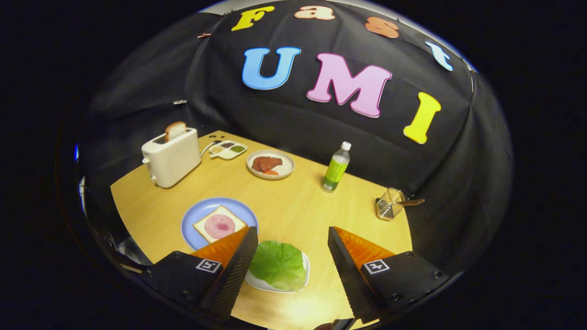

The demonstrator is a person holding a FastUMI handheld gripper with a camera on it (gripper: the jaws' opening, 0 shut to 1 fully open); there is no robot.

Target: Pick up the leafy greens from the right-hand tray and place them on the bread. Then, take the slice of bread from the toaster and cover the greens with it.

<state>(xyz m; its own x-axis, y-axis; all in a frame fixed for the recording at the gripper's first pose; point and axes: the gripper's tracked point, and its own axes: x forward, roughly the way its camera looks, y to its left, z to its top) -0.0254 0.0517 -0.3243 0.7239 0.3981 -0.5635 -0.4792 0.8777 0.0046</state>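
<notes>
A green leaf [278,264] lies on a small white tray [302,282] on the wooden table, between my two fingers and nearer the left one. My gripper [292,230] hovers above it, open, with nothing held. Just beyond the left finger [229,256], a blue plate [197,215] carries a bread slice [207,224] topped with a round pink slice of ham [219,226]. At the far left of the table stands a white toaster [172,157] with a second bread slice [175,130] sticking up from its slot.
A white plate with dark red meat slices [270,164] sits mid-table at the back. A divided condiment tray [227,149] lies beside the toaster. A green bottle [336,167] stands right of centre, and a clear glass holder with a utensil [390,204] sits near the table's right edge.
</notes>
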